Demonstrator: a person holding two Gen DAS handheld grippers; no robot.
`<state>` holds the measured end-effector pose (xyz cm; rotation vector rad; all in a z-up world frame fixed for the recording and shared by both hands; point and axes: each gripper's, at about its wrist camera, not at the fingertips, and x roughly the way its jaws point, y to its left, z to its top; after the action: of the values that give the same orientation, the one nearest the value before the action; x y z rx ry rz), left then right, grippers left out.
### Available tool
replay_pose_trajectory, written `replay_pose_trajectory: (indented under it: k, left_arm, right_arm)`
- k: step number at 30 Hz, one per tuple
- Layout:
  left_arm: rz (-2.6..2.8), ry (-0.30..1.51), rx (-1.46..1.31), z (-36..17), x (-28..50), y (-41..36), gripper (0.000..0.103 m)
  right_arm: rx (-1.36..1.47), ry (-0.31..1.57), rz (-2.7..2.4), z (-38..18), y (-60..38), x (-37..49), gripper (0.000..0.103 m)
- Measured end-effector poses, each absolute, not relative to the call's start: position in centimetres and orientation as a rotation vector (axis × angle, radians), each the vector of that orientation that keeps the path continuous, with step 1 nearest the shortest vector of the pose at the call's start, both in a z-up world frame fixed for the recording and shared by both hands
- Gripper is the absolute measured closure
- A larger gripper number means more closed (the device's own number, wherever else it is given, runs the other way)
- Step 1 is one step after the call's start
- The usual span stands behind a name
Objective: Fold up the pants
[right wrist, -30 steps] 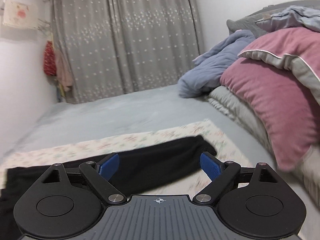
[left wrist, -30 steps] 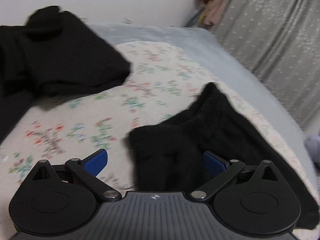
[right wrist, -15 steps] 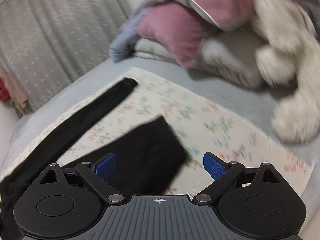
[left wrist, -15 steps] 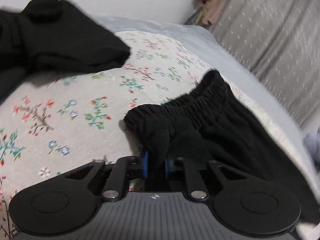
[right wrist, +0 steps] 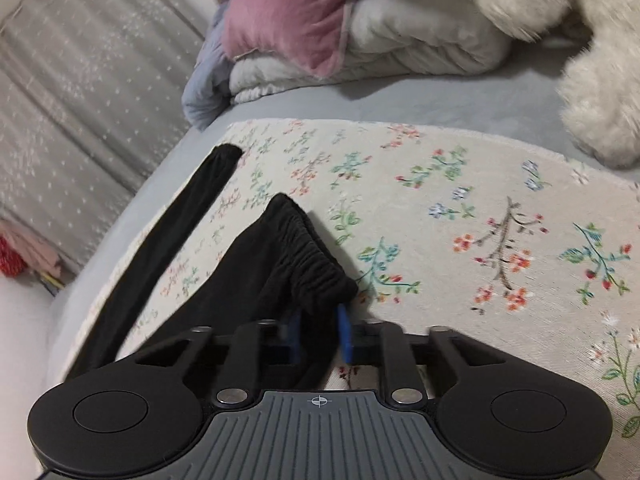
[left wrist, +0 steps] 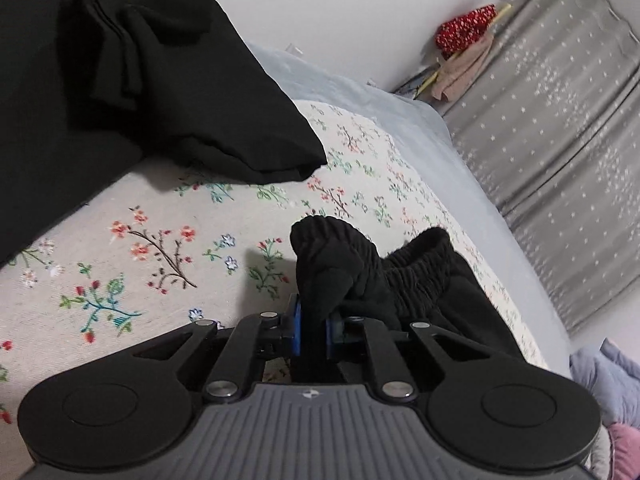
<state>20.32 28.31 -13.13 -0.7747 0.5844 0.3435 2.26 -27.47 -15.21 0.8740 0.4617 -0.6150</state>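
Note:
Black pants (left wrist: 424, 280) lie on a floral sheet (left wrist: 160, 248) on the bed. My left gripper (left wrist: 313, 330) is shut on a bunched corner of the elastic waistband (left wrist: 328, 260) and holds it slightly raised. In the right wrist view the pants (right wrist: 256, 272) stretch away to the left, one leg (right wrist: 172, 240) running toward the far cuff. My right gripper (right wrist: 318, 334) is shut on the gathered waistband's other corner (right wrist: 316, 268), with cloth between its blue pads.
A stack of folded black clothes (left wrist: 132, 92) lies at the left. Grey curtains (left wrist: 560, 152) hang beyond the bed. A pink pillow (right wrist: 292, 12), grey and blue bedding (right wrist: 400, 44) and a white plush toy (right wrist: 592, 56) lie at the head of the bed.
Both grippers went from open to shut on the waistband. The left closed first and has lifted its corner a little; the right swung down over the pants and closed.

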Motion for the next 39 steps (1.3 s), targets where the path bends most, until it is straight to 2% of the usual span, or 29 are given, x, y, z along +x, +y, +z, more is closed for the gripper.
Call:
replay_pose_trajectory:
  k: [8, 12, 19, 26, 32, 33, 34, 36, 39]
  left_arm:
    - [0.351, 0.525, -0.798, -11.0, 17.0, 29.9, 0.094]
    - [0.393, 0.525, -0.798, -11.2, 15.0, 30.6, 0.094]
    - [0.397, 0.577, -0.825, -12.6, 13.3, 30.5, 0.094]
    - [0.385, 0.603, -0.716, -12.7, 14.4, 29.9, 0.093]
    - [0.419, 0.653, -0.77, -13.6, 13.7, 31.4, 0.07]
    - [0.42, 0.653, -0.778, -13.5, 13.6, 31.6, 0.061]
    - [0.427, 0.654, -0.783, -13.3, 13.5, 31.7, 0.051]
    - [0.45, 0.661, -0.763, -12.7, 13.2, 31.9, 0.039]
    - [0.487, 0.675, -0.73, -11.5, 13.2, 31.8, 0.027]
  right_arm:
    - [0.812, 0.294, -0.603, -10.5, -25.7, -0.8, 0.094]
    - [0.763, 0.273, -0.58, -8.4, -24.5, -1.5, 0.094]
    - [0.818, 0.353, -0.647, -11.5, -24.8, -2.4, 0.094]
    - [0.736, 0.323, -0.62, -9.9, -23.9, -1.8, 0.094]
    - [0.741, 0.418, -0.645, -11.3, -25.0, -1.0, 0.094]
    - [0.765, 0.426, -0.644, -11.8, -25.3, -1.1, 0.093]
    - [0.778, 0.433, -0.641, -12.2, -25.6, -1.2, 0.09]
    - [0.781, 0.459, -0.641, -12.4, -26.0, -1.1, 0.082]
    - [0.692, 0.445, -0.706, -11.2, -26.7, -0.8, 0.062]
